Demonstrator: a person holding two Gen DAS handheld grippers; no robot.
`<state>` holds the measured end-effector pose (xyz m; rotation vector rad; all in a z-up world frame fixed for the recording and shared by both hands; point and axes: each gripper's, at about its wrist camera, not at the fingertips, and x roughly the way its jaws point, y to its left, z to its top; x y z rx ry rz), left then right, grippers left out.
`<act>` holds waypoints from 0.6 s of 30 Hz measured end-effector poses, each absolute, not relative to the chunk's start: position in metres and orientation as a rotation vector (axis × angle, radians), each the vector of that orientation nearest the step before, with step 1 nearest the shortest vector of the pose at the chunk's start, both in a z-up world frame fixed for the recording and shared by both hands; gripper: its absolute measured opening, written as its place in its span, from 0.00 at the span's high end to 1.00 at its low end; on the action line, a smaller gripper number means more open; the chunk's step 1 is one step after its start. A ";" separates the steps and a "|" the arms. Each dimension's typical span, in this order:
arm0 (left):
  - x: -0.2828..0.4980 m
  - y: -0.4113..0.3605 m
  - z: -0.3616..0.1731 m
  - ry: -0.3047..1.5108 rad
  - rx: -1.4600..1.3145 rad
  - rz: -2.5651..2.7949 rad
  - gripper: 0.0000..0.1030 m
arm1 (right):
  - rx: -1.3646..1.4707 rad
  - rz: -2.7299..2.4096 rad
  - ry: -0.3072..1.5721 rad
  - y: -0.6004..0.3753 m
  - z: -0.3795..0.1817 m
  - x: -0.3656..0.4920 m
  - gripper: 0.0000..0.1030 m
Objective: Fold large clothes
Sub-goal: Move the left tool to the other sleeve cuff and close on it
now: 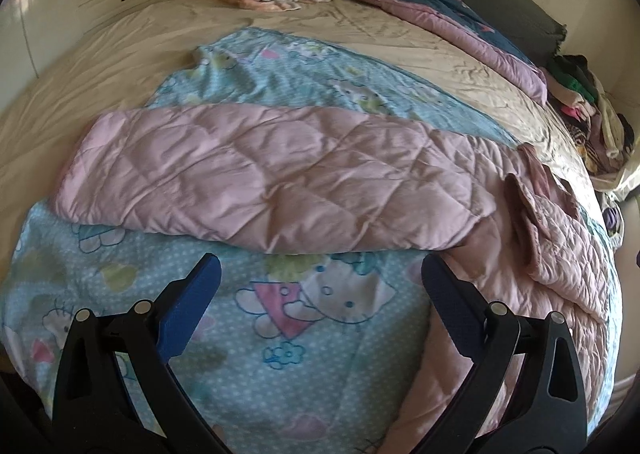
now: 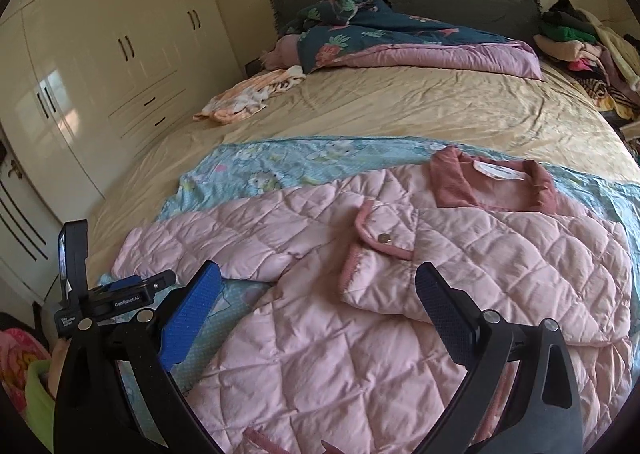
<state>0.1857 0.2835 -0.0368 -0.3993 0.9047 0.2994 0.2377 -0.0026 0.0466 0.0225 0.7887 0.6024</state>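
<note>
A pink quilted jacket (image 2: 360, 334) lies spread on a light blue cartoon-print sheet (image 1: 256, 354) on the bed. Its darker pink collar (image 2: 496, 184) points toward the headboard, and its right sleeve (image 2: 480, 258) is folded across the chest. Its left sleeve (image 1: 272, 178) stretches out to the left. My left gripper (image 1: 320, 286) is open and empty, hovering over the blue sheet just short of that sleeve. My right gripper (image 2: 320, 298) is open and empty above the jacket's body. The left gripper (image 2: 116, 294) shows at the left edge of the right wrist view.
The beige bed sheet (image 2: 400, 106) stretches beyond. A dark floral and pink duvet (image 2: 400, 42) lies at the headboard. An orange and white cloth (image 2: 248, 94) lies at far left. A clothes pile (image 2: 588, 50) sits at right. White wardrobes (image 2: 100, 54) stand left.
</note>
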 end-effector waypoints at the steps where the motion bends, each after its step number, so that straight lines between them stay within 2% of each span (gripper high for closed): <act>1: 0.185 0.287 -0.038 0.904 -0.406 0.304 0.09 | 0.016 0.607 0.791 0.001 0.046 0.238 0.06; 18: 0.172 0.335 -0.059 0.908 -0.502 0.389 0.09 | -0.052 0.690 0.831 0.061 0.030 0.235 0.06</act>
